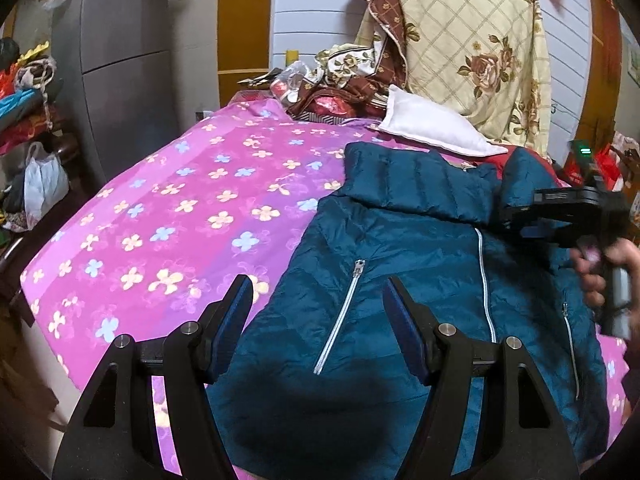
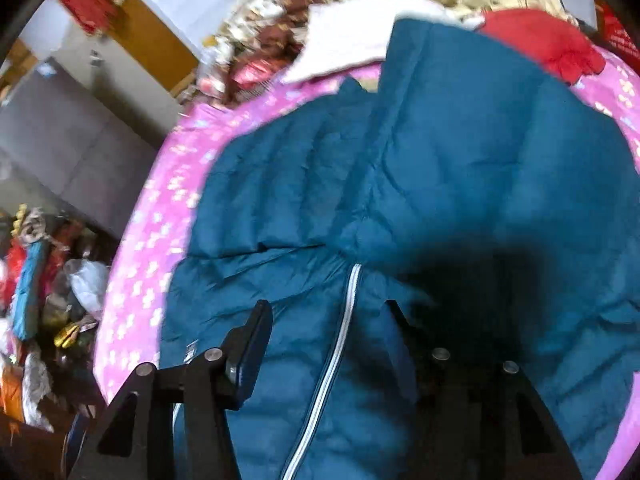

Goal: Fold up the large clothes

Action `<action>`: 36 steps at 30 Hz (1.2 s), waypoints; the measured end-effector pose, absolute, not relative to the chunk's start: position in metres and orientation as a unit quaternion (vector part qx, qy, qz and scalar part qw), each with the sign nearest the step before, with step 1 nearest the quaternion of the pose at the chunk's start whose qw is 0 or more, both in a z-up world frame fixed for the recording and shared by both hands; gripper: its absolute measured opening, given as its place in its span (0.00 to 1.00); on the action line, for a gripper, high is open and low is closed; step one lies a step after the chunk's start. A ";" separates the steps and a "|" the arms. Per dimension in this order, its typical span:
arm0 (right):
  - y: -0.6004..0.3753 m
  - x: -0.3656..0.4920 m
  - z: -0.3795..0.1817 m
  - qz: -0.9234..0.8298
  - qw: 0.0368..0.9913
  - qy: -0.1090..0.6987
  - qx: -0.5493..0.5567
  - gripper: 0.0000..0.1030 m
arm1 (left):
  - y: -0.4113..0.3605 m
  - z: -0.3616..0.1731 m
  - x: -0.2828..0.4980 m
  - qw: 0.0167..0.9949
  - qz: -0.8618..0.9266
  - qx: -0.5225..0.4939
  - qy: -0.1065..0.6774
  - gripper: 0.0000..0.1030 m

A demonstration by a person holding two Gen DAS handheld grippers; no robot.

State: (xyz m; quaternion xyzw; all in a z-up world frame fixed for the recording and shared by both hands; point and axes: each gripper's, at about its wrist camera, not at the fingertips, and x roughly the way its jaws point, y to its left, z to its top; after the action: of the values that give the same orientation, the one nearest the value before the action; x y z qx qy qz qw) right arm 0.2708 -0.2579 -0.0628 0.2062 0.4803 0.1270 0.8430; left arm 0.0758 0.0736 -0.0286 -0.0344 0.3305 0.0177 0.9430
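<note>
A large teal puffer jacket (image 1: 420, 264) lies front-up on a pink flowered bedsheet (image 1: 180, 208), with a white centre zipper (image 1: 486, 280) and a slanted pocket zipper (image 1: 340, 316). My left gripper (image 1: 318, 304) is open and empty, just above the jacket's lower left part. My right gripper (image 1: 520, 220) shows at the right in the left wrist view, hand-held over the jacket near the collar. In the right wrist view the right gripper (image 2: 328, 332) is open and empty above the jacket (image 2: 460, 168), astride the centre zipper (image 2: 344, 320). That view is blurred.
A white pillow (image 1: 432, 124) and a red cloth (image 2: 536, 44) lie past the collar. A floral quilt (image 1: 480, 48) and a heap of fabrics (image 1: 344, 84) stand at the bed's far end. A grey wardrobe (image 1: 120, 60) and cluttered bags (image 1: 40, 184) are at left.
</note>
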 end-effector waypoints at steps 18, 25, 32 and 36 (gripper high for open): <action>-0.386 0.274 -0.082 -0.152 0.843 0.485 0.177 0.40 | 0.084 -0.049 0.132 0.965 0.043 -0.008 0.259 0.66; -0.265 0.370 -0.059 -0.051 0.864 0.484 0.124 0.40 | 0.096 -0.072 0.156 0.957 0.071 0.000 0.281 0.66; -0.126 0.414 -0.017 0.109 0.872 0.467 0.096 0.41 | 0.097 -0.083 0.162 0.953 0.073 0.022 0.293 0.66; -0.096 0.388 0.027 0.163 0.887 0.423 0.086 0.42 | 0.105 -0.086 0.167 0.947 0.077 0.007 0.311 0.66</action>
State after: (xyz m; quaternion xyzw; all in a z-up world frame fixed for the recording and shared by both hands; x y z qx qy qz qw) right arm 0.3878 -0.0965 0.0269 0.0855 0.4228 0.1633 0.8873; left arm 0.1666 0.1046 -0.0861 0.0070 0.3112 0.0766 0.9472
